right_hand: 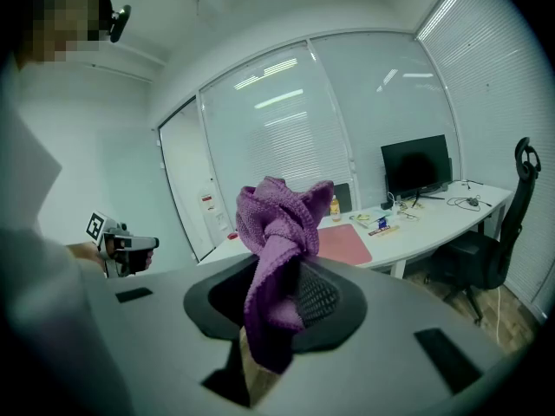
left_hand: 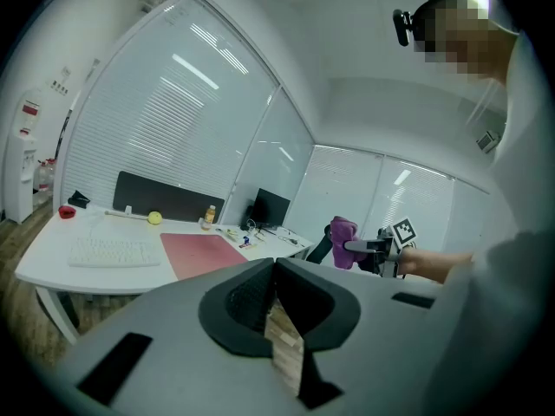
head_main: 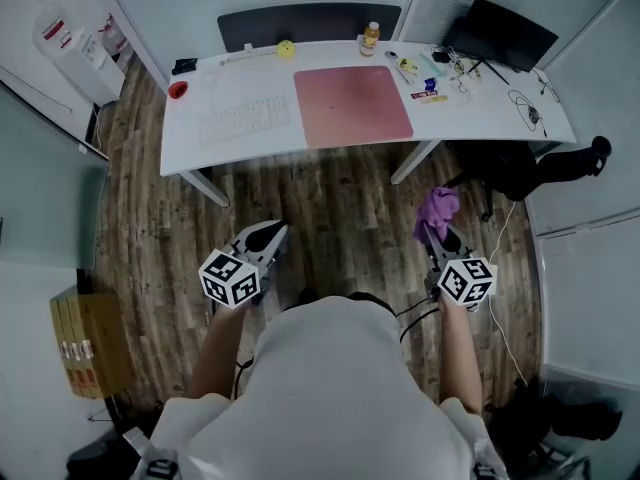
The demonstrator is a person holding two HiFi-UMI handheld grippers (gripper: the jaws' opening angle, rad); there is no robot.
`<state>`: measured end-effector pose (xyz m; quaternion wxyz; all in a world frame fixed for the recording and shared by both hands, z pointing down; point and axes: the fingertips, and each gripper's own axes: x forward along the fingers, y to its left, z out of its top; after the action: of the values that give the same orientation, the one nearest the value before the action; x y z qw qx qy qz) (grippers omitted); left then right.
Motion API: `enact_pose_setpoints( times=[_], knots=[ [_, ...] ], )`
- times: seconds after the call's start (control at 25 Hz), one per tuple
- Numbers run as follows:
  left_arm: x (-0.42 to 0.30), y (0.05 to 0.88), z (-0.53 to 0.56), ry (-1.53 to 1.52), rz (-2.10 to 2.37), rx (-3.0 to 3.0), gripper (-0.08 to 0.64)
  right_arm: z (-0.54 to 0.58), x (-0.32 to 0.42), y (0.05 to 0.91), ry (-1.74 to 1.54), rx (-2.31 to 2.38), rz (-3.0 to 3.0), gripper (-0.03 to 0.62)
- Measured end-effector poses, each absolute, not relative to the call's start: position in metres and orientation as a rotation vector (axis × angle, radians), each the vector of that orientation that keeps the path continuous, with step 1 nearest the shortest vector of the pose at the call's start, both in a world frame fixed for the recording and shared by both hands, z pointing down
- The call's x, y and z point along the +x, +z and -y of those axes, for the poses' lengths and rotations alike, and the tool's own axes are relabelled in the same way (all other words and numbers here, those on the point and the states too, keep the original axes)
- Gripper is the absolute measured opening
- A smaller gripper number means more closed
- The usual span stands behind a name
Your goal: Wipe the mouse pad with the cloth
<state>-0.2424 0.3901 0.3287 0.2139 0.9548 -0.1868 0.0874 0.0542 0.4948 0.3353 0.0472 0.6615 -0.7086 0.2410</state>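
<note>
— Stood at which step?

— Looked like the carry-in. Gripped the cloth (head_main: 437,211) but had not reached the mouse pad (head_main: 352,105). Had begun no wiping, by the look of it.

— Found the pad where?

— At twelve o'clock in the head view, flat on the white desk (head_main: 480,118), just at three o'clock of the keyboard (head_main: 245,118). Lay well apart from the right gripper (head_main: 438,232) and the left gripper (head_main: 272,232), across a stretch of floorboards (head_main: 340,208).

— Called for what next?

— Probably for stepping up toward twelve o'clock and lowering the right gripper until the bunched cloth met the pink surface, then sweeping across it. Would likely need the fabric pressed down broadly, not dragged on one corner of the bunch.

— Saw the right fingers how?

— Clamped on the purple cloth. Pinched a lower fold between the two pads and left the rest knotted up, poking out beyond the tips toward twelve o'clock.

— And the left?

— Pressed together at the tips, with only a thin slit lower down showing floor. Held nothing and touched nothing. Hung at nine o'clock of the right gripper and pointed toward the desk.
</note>
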Motion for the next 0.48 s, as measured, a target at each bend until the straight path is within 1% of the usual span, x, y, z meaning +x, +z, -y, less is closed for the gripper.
enact_pose_setpoints(
  times=[0.28,0.48],
  knots=[
    [-0.255,0.339,-0.388,0.255,0.500,2.627,0.023,-0.503,0.040,0.341,0.755,2.021,2.133,0.107],
    [-0.249,0.346,-0.386,0.266,0.492,2.616,0.023,-0.502,0.044,0.349,0.782,2.018,2.122,0.107]
  ],
)
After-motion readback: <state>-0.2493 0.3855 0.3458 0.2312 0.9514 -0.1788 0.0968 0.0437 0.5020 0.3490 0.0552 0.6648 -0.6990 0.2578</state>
